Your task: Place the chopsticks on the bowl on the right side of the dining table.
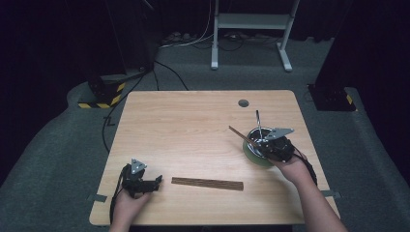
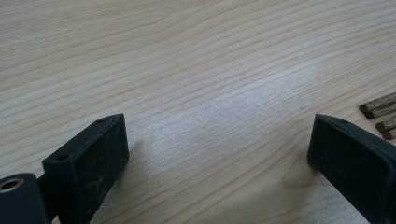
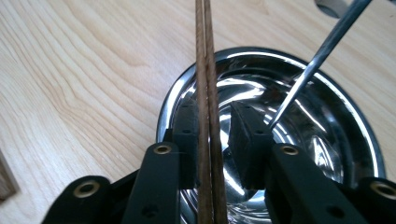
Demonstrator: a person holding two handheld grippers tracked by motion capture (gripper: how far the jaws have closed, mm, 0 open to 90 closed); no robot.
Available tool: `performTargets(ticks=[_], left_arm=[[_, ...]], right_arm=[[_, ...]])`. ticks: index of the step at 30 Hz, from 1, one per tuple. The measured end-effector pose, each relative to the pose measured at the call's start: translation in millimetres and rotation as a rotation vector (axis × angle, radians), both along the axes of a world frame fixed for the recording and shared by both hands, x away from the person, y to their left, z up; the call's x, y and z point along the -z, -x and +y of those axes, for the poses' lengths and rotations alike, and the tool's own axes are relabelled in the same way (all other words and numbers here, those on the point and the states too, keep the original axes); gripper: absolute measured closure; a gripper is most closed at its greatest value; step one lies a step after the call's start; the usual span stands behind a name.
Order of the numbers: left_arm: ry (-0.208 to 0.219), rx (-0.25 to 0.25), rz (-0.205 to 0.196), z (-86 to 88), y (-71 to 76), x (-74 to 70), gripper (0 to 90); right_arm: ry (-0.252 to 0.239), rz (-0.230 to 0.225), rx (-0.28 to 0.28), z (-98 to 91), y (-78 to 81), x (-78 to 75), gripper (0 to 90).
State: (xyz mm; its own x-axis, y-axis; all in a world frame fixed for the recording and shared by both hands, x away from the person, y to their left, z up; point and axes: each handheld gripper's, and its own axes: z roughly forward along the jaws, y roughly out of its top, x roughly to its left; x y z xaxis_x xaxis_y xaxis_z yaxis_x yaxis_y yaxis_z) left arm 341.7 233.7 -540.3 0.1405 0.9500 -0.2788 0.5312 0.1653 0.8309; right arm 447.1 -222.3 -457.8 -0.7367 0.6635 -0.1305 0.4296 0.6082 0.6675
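1. At the near left corner of the table [image 1: 193, 116], the left gripper [image 1: 157, 181] lies low over the wood in the person's left hand [image 1: 129, 202], its jaws pointing toward the middle of the near edge.
2. In the left gripper view, the two black jaws stand wide apart with bare wood between them; nothing is held.
3. Just beyond the left gripper's jaws, a row of wooden sticks [image 1: 207, 183] lies flat along the near part of the table. In the left gripper view, the ends of these sticks [image 2: 380, 114] show at the right edge, close to the right-hand jaw but apart from it.
4. Farther right, a metal bowl [image 1: 255, 144] stands on the table near its right edge. Its rim [image 3: 275, 55] is shiny and its inside reflects light.
5. A thin metal rod [image 1: 259, 123] leans in the bowl, its upper end pointing away from the person. In the right gripper view, the rod [image 3: 322, 51] runs from the upper right down into the bowl.
6. The right gripper [image 1: 261, 145], held in the person's right hand [image 1: 292, 166], is over the near side of the bowl.
7. A pair of wooden sticks [image 3: 205, 84] runs between the right gripper's jaws and over the bowl's rim. The sticks lie against the left-hand jaw; a gap shows between them and the right-hand jaw, so the jaws are partly open and not clamped.
8. In the high view, this pair of sticks [image 1: 239, 134] juts out leftward from the bowl, over the table.
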Motion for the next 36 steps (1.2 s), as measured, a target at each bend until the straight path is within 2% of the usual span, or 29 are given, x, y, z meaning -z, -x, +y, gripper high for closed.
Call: performTargets(ticks=[2,5,7,8,10,11,13,14,16,21,22,23,24,26,27,29,30,32,34,35,36], left_arm=[[0.002,0.001,0.000,0.0,0.6,-0.2,6.1],[0.011,0.004,-0.006,-0.4,0.5,-0.2,6.7],[0.003,0.007,0.000,0.4,0.9,-0.4,6.9],[0.048,-0.025,-0.020,-3.1,-0.3,0.2,7.3],[0.027,-0.005,-0.014,-0.7,0.9,-0.4,9.1],[0.001,0.013,-0.008,1.5,2.3,-0.9,10.2],[0.003,0.015,-0.011,1.7,3.0,-1.0,12.1],[0.016,0.007,-0.020,0.7,2.5,-0.9,12.6],[0.015,0.007,-0.020,0.8,2.6,-0.9,12.8],[0.012,-0.001,-0.025,2.8,3.7,-1.8,17.3],[0.013,0.009,-0.037,3.7,4.6,-2.7,22.4],[0.017,0.017,-0.042,4.2,5.3,-3.9,35.0],[0.010,0.029,-0.034,4.7,5.0,-5.5,42.5],[0.000,0.031,-0.032,4.5,2.7,-10.4,45.4],[-0.003,0.034,-0.045,4.4,1.7,-14.0,48.6],[0.017,0.030,-0.059,3.0,-3.7,-23.3,53.5],[0.026,0.024,-0.063,1.1,-5.7,-26.2,56.0],[0.015,0.041,-0.074,-1.2,-10.4,-34.0,60.8],[0.040,0.038,-0.084,-6.1,-15.8,-40.8,66.1],[0.034,0.053,-0.082,-7.0,-18.6,-43.7,68.5],[0.056,0.055,-0.078,-9.3,-21.6,-46.9,70.7]], right_arm=[[-0.005,-0.015,0.033,-1.3,3.6,-4.2,68.7],[-0.043,-0.031,0.069,-3.2,10.8,-9.4,68.4],[-0.048,-0.051,0.095,-2.8,16.7,-12.3,68.4],[-0.052,-0.061,0.106,-2.6,20.4,-13.6,68.5],[-0.066,-0.081,0.137,-2.3,29.4,-15.4,68.5],[-0.073,-0.093,0.140,-2.8,32.4,-15.6,68.6],[-0.079,-0.107,0.181,-4.1,40.1,-15.3,69.0],[-0.083,-0.114,0.194,-4.8,44.2,-14.9,69.2],[-0.086,-0.123,0.213,-6.5,52.7,-14.2,69.2],[-0.130,-0.137,0.273,-17.8,74.7,-10.0,70.1],[-0.134,-0.143,0.275,-20.3,78.0,-8.1,70.3],[-0.139,-0.143,0.287,-22.2,81.7,-5.8,71.0],[-0.140,-0.141,0.293,-24.0,84.8,-3.4,71.3],[-0.146,-0.139,0.304,-27.7,90.9,0.2,73.1],[-0.150,-0.140,0.307,-28.7,94.4,2.0,74.5],[-0.146,-0.150,0.298,-30.0,100.4,6.3,79.6],[-0.158,-0.141,0.301,-29.3,104.5,8.9,82.6],[-0.158,-0.137,0.295,-28.9,107.7,12.2,86.1],[-0.151,-0.141,0.301,-27.2,110.0,15.5,88.6],[-0.154,-0.141,0.309,-26.6,110.7,16.7,88.8],[-0.157,-0.141,0.310,-26.5,111.1,17.6,89.1]])
